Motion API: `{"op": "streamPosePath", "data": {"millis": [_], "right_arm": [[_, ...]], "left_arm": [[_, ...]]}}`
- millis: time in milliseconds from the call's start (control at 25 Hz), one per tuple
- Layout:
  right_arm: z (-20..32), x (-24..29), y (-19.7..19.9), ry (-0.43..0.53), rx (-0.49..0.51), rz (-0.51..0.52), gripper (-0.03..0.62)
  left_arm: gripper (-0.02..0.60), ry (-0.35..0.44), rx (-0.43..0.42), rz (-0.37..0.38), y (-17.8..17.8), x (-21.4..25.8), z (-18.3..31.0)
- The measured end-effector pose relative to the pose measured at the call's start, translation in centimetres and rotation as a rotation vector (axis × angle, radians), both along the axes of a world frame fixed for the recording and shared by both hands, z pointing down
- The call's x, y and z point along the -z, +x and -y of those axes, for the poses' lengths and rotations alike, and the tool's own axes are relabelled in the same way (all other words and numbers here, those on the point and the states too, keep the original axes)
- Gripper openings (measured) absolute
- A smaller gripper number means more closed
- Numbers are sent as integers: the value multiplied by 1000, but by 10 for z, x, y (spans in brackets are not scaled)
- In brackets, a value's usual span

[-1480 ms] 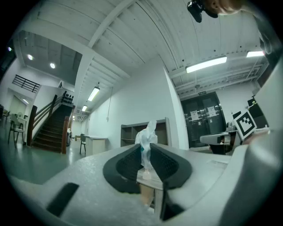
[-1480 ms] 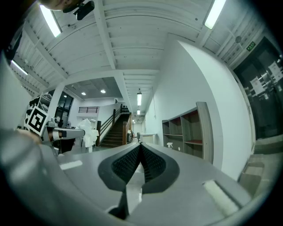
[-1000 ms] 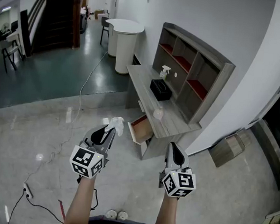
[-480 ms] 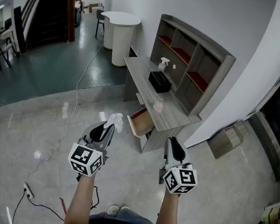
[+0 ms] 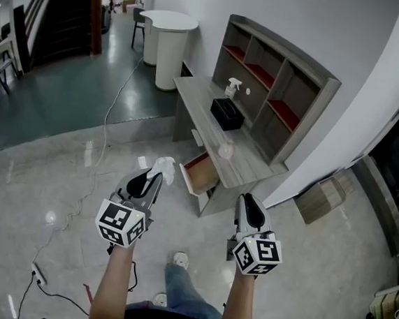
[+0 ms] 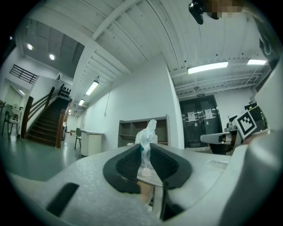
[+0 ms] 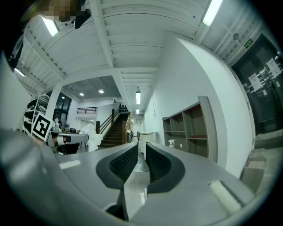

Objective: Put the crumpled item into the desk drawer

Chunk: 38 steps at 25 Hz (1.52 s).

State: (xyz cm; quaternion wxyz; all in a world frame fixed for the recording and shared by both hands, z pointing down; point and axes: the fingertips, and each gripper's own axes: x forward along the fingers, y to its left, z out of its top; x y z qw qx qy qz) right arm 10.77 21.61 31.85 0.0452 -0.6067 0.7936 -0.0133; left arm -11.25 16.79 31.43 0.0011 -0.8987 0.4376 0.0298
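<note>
The crumpled white item (image 5: 163, 167) sticks out of my left gripper (image 5: 153, 179), held at waist height above the floor, left of the desk. In the left gripper view the crumpled item (image 6: 147, 134) stands pinched between the dark pads, with the left gripper (image 6: 146, 160) shut on it. The grey desk (image 5: 203, 105) stands ahead with its drawer (image 5: 199, 173) pulled open, a wooden inside showing. My right gripper (image 5: 246, 199) hovers to the right of the drawer, level with the left one. In its own view the right gripper (image 7: 140, 161) has its jaws close together with nothing between them.
On the desk are a black box (image 5: 227, 114), a spray bottle (image 5: 232, 88) and a small clear crumpled thing (image 5: 225, 151); a shelf unit (image 5: 281, 79) rises behind. A round white table (image 5: 167, 39) stands farther back, a cardboard box (image 5: 320, 200) by the wall, a cable (image 5: 102, 146) on the floor.
The desk and its open drawer have come a little closer and a foot has stepped forward below. Both grippers keep their pose, the left still holding the crumpled item.
</note>
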Motion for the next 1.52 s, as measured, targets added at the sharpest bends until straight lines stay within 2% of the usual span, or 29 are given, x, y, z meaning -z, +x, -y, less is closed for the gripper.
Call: {"op": "streamPosePath", "data": {"millis": [280,600,840,1040,1320,1520], "right_arm": [[74,-13,9,-4,17,3,49],[195,-15,27,-4,57,23,49],[290,-11,44,-10,82,13,49],[367,-21,53,-31,118,0,49],[423,-34,36,-63,182,30,49],[445,-68,21,-134,215,6,49]], "left_arm": [[63,-17,23,3,4,-17,70],[63,-46,69,32,15,-29,179],[63,-82,82,12,35,-36,270],[63,-118,97,11,52,-60,339],[63,-189,81,31,65,-98,383],[63,-282,44,43,79,-144,403]]}}
